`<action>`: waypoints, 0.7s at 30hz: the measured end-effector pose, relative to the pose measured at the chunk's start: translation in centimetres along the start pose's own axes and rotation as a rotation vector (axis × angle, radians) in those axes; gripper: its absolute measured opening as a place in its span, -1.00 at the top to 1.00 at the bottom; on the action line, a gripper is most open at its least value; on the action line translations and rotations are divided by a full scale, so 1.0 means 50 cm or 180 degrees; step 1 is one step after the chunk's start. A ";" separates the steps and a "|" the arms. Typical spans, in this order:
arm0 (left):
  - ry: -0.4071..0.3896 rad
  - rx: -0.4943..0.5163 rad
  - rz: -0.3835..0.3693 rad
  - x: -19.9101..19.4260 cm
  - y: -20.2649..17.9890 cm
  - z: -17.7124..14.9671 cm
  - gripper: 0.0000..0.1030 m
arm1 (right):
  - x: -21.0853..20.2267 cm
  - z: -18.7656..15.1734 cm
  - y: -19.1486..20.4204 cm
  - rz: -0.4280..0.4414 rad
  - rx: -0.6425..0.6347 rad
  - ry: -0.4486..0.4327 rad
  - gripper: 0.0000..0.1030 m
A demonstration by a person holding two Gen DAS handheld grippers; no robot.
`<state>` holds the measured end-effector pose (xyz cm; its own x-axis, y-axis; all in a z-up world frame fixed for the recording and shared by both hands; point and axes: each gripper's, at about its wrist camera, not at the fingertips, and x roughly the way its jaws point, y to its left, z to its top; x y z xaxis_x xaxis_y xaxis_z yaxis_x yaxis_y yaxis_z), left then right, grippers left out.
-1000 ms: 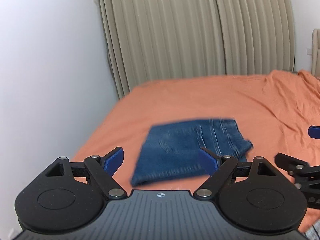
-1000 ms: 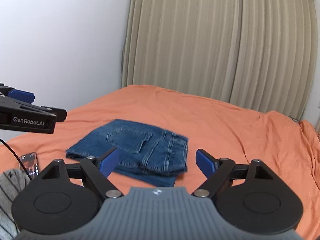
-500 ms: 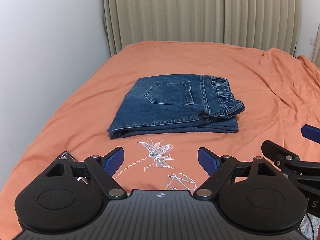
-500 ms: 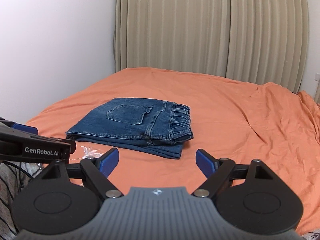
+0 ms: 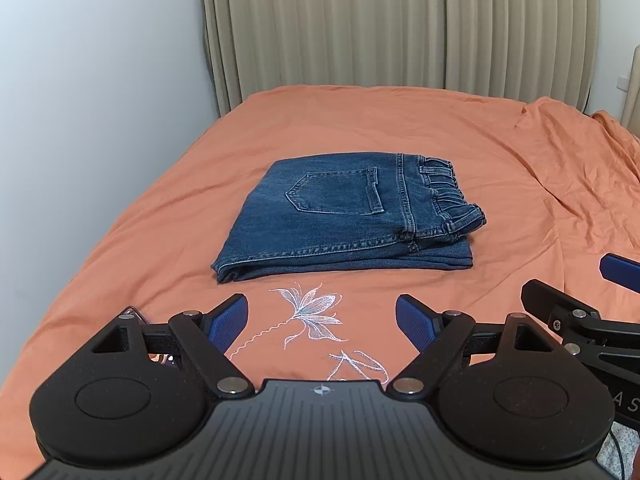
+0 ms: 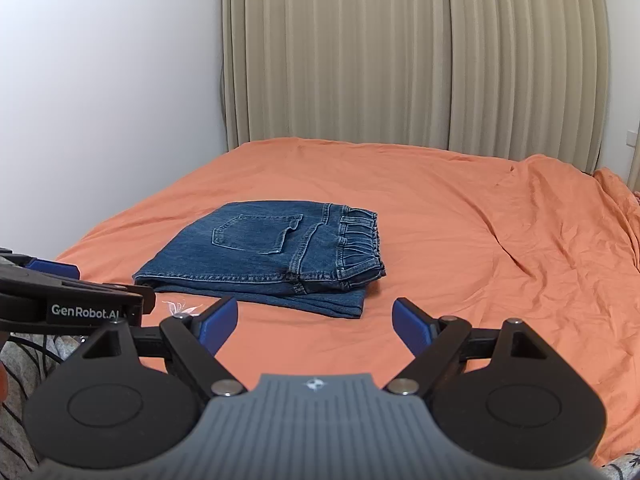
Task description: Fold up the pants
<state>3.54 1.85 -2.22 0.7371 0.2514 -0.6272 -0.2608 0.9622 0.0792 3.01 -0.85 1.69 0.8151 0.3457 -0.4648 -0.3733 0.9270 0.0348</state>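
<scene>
A pair of blue jeans point(image 5: 344, 216) lies folded into a compact rectangle on the orange bed sheet point(image 5: 400, 120), back pocket up and waistband to the right. In the right wrist view the jeans point(image 6: 264, 256) sit left of centre. My left gripper point(image 5: 322, 322) is open and empty, held back from the jeans' near edge above an embroidered flower point(image 5: 310, 312). My right gripper point(image 6: 314, 322) is open too, empty, short of the jeans' near right corner. Each gripper shows at the edge of the other's view: the right one point(image 5: 580, 304), the left one point(image 6: 68, 300).
A white wall point(image 5: 80, 120) runs along the bed's left side and beige curtains point(image 5: 400, 28) hang behind it. The sheet is rumpled at the right point(image 6: 560, 232). A dark phone-like object point(image 5: 132, 314) lies by the left finger. Grey striped fabric point(image 6: 20, 380) is at lower left.
Both grippers have pulled back toward the bed's near edge and steadied; the folded jeans lie farther away and sharp, no longer blurred. Both grippers stayed open.
</scene>
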 end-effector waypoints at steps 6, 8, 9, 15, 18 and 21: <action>0.0010 0.0003 -0.0005 -0.004 -0.007 -0.002 -0.89 | -0.002 0.002 -0.006 0.0013 0.0030 -0.0005 -0.57; 0.0009 0.0009 -0.0004 -0.005 -0.007 -0.003 -0.89 | -0.003 0.003 -0.008 0.0019 0.0032 -0.0007 -0.57; 0.0008 0.0008 -0.0003 -0.006 -0.009 -0.003 -0.89 | -0.003 0.003 -0.008 0.0022 0.0033 -0.0012 -0.57; 0.0006 0.0023 0.0000 -0.005 -0.007 -0.003 -0.89 | -0.004 0.003 -0.008 0.0027 0.0032 -0.0014 -0.57; 0.0002 0.0023 -0.0003 -0.004 -0.005 -0.002 -0.89 | -0.004 0.003 -0.008 0.0032 0.0031 -0.0012 -0.57; -0.0006 0.0016 0.0000 -0.006 -0.005 -0.003 -0.89 | -0.005 0.004 -0.007 0.0039 0.0023 -0.0013 -0.57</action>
<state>3.32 1.51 -2.16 0.7383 0.2516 -0.6258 -0.2577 0.9626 0.0831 3.03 -1.20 1.95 0.8124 0.3576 -0.4606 -0.3800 0.9238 0.0469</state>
